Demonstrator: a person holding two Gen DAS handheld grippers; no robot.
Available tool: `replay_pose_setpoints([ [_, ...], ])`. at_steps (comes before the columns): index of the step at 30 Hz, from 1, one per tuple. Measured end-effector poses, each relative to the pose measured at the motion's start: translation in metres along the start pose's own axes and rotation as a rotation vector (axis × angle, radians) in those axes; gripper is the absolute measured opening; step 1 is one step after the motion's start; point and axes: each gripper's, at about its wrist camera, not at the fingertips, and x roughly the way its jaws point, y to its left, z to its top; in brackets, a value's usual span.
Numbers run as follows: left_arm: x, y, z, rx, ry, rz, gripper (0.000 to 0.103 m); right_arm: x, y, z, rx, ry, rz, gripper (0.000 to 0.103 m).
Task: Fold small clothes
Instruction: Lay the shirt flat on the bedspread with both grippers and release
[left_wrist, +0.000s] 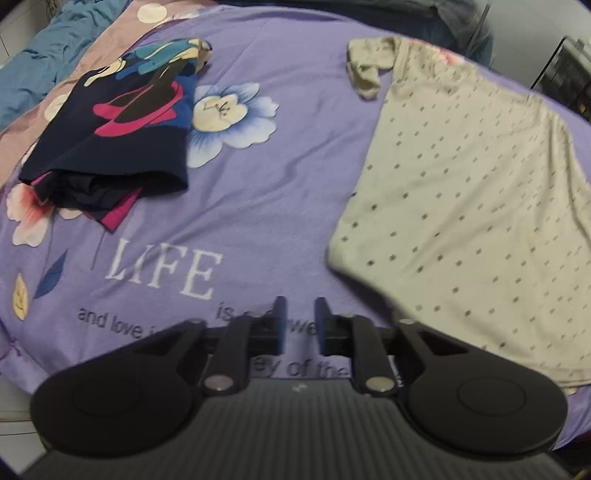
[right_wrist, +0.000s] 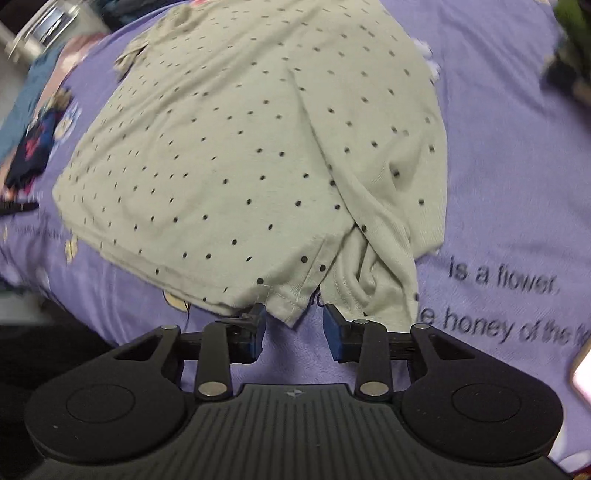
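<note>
Two garments on purple printed bedsheet (left_wrist: 288, 177): beige dotted shirt (right_wrist: 229, 155), soft, spread flat right of folded navy print top (left_wrist: 110, 122). Right gripper (right_wrist: 294, 325) open, shirt hem corner between pads, unpinched. Left gripper (left_wrist: 300, 321) slightly open, empty, left of shirt.

A pale, dark-dotted shirt (right_wrist: 229, 147) lies spread flat on the bed, its hem corner just ahead of the right gripper (right_wrist: 294, 325). A folded navy printed garment (left_wrist: 114, 136) lies well ahead-left of the left gripper (left_wrist: 300, 321).

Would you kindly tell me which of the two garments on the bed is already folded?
The dark cartoon-print garment, a compact bundle; the dotted beige shirt lies spread out.
</note>
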Motion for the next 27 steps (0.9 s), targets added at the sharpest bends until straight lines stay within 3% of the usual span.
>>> replay_pose_setpoints([
  [1, -0.001, -0.004, 0.001, 0.01, -0.01, -0.003, 0.049, 0.003, -0.005, 0.002, 0.032, -0.006, 0.015, 0.06],
  [6, 0.015, -0.032, 0.005, 0.121, -0.023, 0.015, 0.063, 0.006, -0.02, 0.009, 0.151, -0.025, 0.092, 0.056],
  [8, 0.027, -0.038, 0.005, 0.137, -0.033, 0.024, 0.07, 0.007, -0.019, 0.01, 0.147, -0.011, 0.112, 0.022],
  [11, 0.044, -0.044, 0.004, 0.122, -0.044, -0.039, 0.07, -0.002, -0.02, 0.007, 0.159, -0.03, 0.154, 0.014],
  [14, 0.056, -0.062, 0.005, 0.106, -0.049, -0.098, 0.046, -0.016, -0.023, 0.005, 0.175, -0.058, 0.204, 0.012],
  [15, 0.055, -0.07, 0.007, 0.113, -0.046, -0.104, 0.017, -0.022, -0.023, 0.005, 0.173, -0.063, 0.214, 0.012],
  [16, 0.052, -0.075, 0.01, 0.107, -0.03, -0.13, 0.006, -0.028, -0.023, 0.005, 0.164, -0.071, 0.219, 0.012],
  [18, 0.033, -0.081, 0.014, 0.087, -0.05, -0.142, 0.005, -0.042, -0.021, 0.007, 0.135, -0.084, 0.23, 0.011],
  [23, -0.002, -0.059, 0.013, 0.153, 0.019, 0.043, 0.005, -0.056, -0.014, 0.005, 0.045, -0.037, 0.23, 0.01],
  [25, 0.001, -0.047, 0.007, 0.205, 0.063, 0.164, 0.005, -0.044, -0.007, 0.001, -0.017, 0.002, 0.184, 0.011],
  [27, 0.009, -0.034, 0.0, 0.227, 0.102, 0.199, 0.006, -0.03, -0.008, -0.004, -0.003, 0.028, 0.171, 0.011],
])
